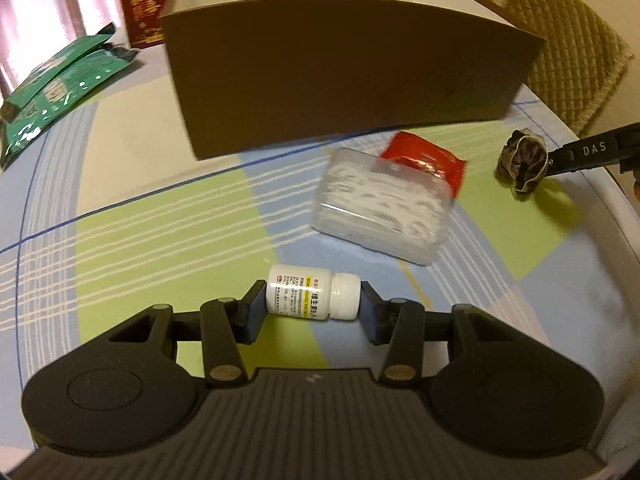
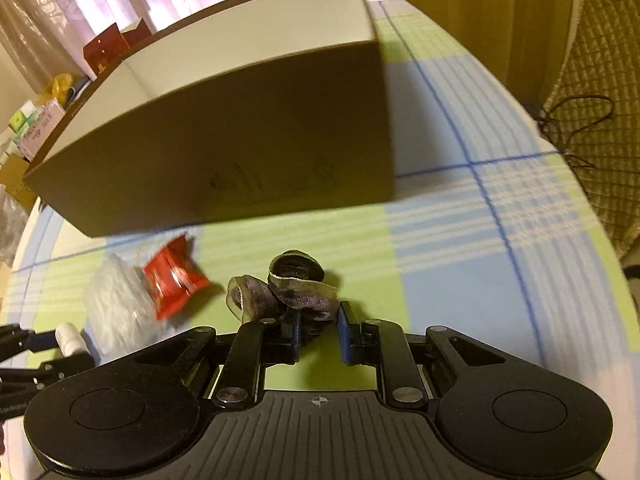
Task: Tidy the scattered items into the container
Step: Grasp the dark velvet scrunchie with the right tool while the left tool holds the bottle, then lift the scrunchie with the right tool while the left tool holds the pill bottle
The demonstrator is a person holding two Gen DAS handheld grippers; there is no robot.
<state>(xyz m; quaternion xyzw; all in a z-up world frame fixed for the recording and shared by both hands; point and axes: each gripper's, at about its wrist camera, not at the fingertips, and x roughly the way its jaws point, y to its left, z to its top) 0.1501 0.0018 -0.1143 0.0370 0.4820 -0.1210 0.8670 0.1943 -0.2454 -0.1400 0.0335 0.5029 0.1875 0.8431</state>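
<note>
Both the left gripper (image 1: 312,306) and the right gripper (image 2: 319,330) are built of black linkage arms with silver rivets, blue-padded fingers (image 1: 253,316) and ribbed grey housings.

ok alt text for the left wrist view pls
The left gripper clamps a small white pill bottle lying on its side over a plaid tablecloth. Beyond it lie a clear plastic box and red packet, before a large brown cardboard box.
</note>
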